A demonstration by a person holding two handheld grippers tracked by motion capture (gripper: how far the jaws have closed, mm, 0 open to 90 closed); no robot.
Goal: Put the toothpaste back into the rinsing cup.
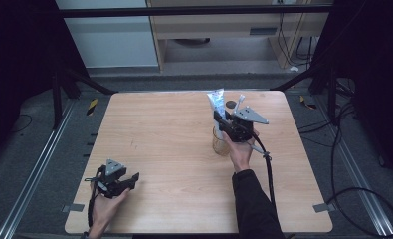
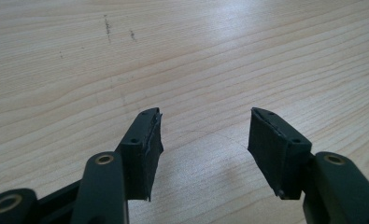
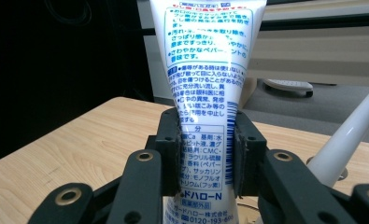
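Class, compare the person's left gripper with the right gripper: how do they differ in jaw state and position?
The left gripper has its jaws spread with nothing between them; the right gripper is shut on a white toothpaste tube. The left gripper sits low over bare table near the front left; the right gripper is farther back, above a clear cup. Both have black jaws and are hand-held.

left gripper (image 2: 204, 135), fingers (image 2: 142, 149) apart, wooden table (image 2: 219, 46)
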